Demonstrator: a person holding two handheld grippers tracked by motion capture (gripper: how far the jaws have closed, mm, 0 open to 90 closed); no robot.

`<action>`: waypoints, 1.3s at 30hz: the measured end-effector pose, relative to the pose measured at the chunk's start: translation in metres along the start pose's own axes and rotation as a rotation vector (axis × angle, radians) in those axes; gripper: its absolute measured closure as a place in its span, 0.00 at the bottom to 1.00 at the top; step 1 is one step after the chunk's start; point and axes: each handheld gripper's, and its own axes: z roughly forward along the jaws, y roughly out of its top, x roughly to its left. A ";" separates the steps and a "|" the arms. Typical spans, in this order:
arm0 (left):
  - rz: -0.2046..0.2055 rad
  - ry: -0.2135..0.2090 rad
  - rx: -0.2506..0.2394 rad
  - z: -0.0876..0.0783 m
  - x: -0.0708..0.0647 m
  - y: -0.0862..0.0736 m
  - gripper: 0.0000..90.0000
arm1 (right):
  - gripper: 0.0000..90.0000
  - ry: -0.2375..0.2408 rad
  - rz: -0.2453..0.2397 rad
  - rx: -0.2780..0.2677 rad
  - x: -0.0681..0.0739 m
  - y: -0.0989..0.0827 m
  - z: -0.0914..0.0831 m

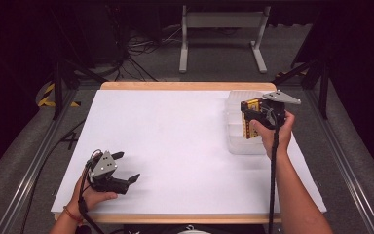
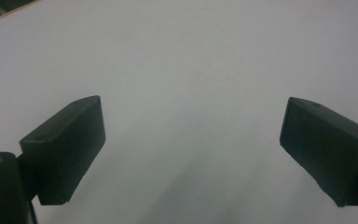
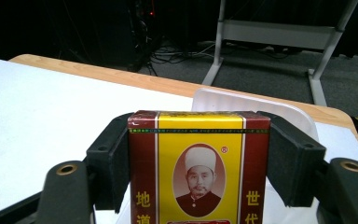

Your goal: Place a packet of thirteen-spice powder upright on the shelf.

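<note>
My right gripper is shut on a red and yellow box, held above a clear plastic container at the table's right side. In the right gripper view the box stands upright between the two black jaws, its yellow front bearing a printed portrait and Chinese characters. My left gripper rests low near the table's front left corner, open, with nothing between its fingers. In the left gripper view its jaws stand wide apart over bare white table.
The white table has a wooden rim at back and front. The clear container's white edge shows just behind the box. Beyond the table are a grey floor, cables and a white metal stand. Metal rails run along both sides.
</note>
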 end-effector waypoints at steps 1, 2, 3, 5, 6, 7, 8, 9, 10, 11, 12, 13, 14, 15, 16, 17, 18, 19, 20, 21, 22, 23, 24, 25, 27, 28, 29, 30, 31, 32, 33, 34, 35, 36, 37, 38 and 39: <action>0.001 0.000 0.000 0.000 0.000 0.000 0.08 | 0.36 -0.001 0.000 -0.001 -0.001 0.000 0.000; 0.002 -0.001 -0.001 0.000 0.000 0.000 0.08 | 0.36 -0.002 0.002 0.000 -0.002 0.000 0.000; 0.002 -0.001 -0.001 0.000 0.000 0.000 0.08 | 0.36 -0.001 0.003 0.000 -0.003 -0.001 -0.001; 0.005 0.002 0.003 0.001 0.000 0.000 0.08 | 0.36 -0.010 0.001 0.002 -0.004 -0.001 -0.001; 0.004 0.001 0.003 0.001 0.000 0.000 0.08 | 0.36 -0.011 0.001 0.001 -0.006 -0.001 -0.001; 0.005 0.001 0.003 0.001 0.000 0.000 0.08 | 0.36 -0.012 0.006 0.005 -0.007 -0.002 -0.001; 0.004 0.000 0.004 0.001 0.000 0.000 0.08 | 0.36 -0.012 0.013 0.006 -0.008 -0.002 0.000; 0.005 0.001 0.005 0.000 0.000 0.000 0.08 | 0.36 -0.010 0.028 0.004 -0.010 -0.003 0.000; 0.005 0.002 0.003 0.001 0.000 0.000 0.08 | 0.36 -0.010 0.039 -0.001 -0.012 -0.004 0.000; 0.004 0.001 0.002 0.001 0.000 0.000 0.08 | 0.36 -0.011 0.045 -0.003 -0.014 -0.005 0.000; 0.003 0.002 0.003 0.001 0.000 0.000 0.08 | 0.36 -0.019 0.047 -0.002 -0.015 -0.006 0.000; 0.003 0.000 0.005 0.001 0.000 0.000 0.08 | 0.36 -0.025 0.049 -0.002 -0.016 -0.006 0.000; 0.006 0.000 0.004 0.001 0.001 0.001 0.08 | 0.36 -0.028 0.058 -0.004 -0.019 -0.006 0.000; 0.006 0.002 0.006 0.002 0.000 0.001 0.08 | 0.36 -0.029 0.064 -0.003 -0.021 -0.006 0.000; 0.006 0.001 0.006 0.002 0.000 0.001 0.08 | 0.36 -0.032 0.067 0.000 -0.022 -0.006 0.001; 0.005 0.000 0.005 0.002 0.000 0.001 0.08 | 0.36 -0.031 0.071 0.002 -0.023 -0.006 0.001; 0.005 0.000 0.005 0.002 0.000 0.001 0.08 | 0.36 -0.031 0.072 0.000 -0.023 -0.006 0.001; 0.006 0.001 0.006 0.002 0.000 0.001 0.08 | 0.36 -0.039 0.066 -0.001 -0.024 -0.006 0.002; 0.005 -0.001 0.007 0.002 0.000 0.001 0.08 | 0.36 -0.043 0.061 -0.001 -0.025 -0.006 0.003; 0.005 -0.002 0.008 0.002 0.001 0.001 0.08 | 0.36 -0.041 0.060 -0.002 -0.026 -0.006 0.004; 0.007 -0.001 0.010 0.002 0.000 0.001 0.08 | 0.36 -0.037 0.065 0.002 -0.027 -0.007 0.004; 0.009 -0.001 0.010 0.002 0.000 0.001 0.08 | 0.36 -0.036 0.075 0.007 -0.028 -0.008 0.005; 0.009 -0.003 0.009 0.002 0.000 0.001 0.08 | 0.36 -0.033 0.084 0.013 -0.029 -0.008 0.005; 0.009 -0.003 0.008 0.002 0.000 0.001 0.08 | 0.36 -0.030 0.080 0.016 -0.029 -0.009 0.006; 0.007 -0.002 0.006 0.001 0.000 0.000 0.08 | 0.36 -0.036 0.067 0.021 -0.029 -0.011 0.005; 0.010 -0.001 0.008 0.001 0.000 0.000 0.08 | 0.36 -0.036 0.056 0.026 -0.029 -0.012 0.005; 0.010 -0.001 0.008 0.001 0.001 0.000 0.08 | 0.36 -0.034 0.055 0.031 -0.029 -0.013 0.004; 0.009 0.000 0.008 0.001 0.001 0.000 0.08 | 0.36 -0.033 0.052 0.031 -0.029 -0.014 0.003; 0.009 -0.001 0.007 0.001 0.001 0.001 0.08 | 0.36 -0.033 0.045 0.036 -0.029 -0.015 0.002; 0.007 -0.002 0.008 0.001 0.000 0.001 0.08 | 0.36 -0.031 0.042 0.039 -0.028 -0.016 0.001; 0.008 -0.002 0.010 0.002 0.000 0.001 0.08 | 0.36 -0.028 0.038 0.039 -0.028 -0.016 0.000; 0.010 0.000 0.012 0.002 0.000 0.001 0.08 | 0.36 -0.027 0.035 0.039 -0.028 -0.017 -0.001; 0.014 0.000 0.012 0.002 0.000 0.001 0.08 | 0.36 -0.027 0.032 0.043 -0.028 -0.017 -0.002; 0.012 -0.002 0.012 0.002 -0.001 0.001 0.08 | 0.36 -0.029 0.032 0.047 -0.028 -0.017 -0.003; 0.012 -0.001 0.012 0.002 -0.001 0.001 0.08 | 0.36 -0.030 0.024 0.048 -0.027 -0.017 -0.004; 0.011 -0.001 0.012 0.002 -0.001 0.001 0.08 | 0.36 -0.031 0.018 0.051 -0.027 -0.017 -0.004; 0.011 0.000 0.011 0.002 -0.001 0.001 0.08 | 0.36 -0.034 0.017 0.054 -0.027 -0.018 -0.004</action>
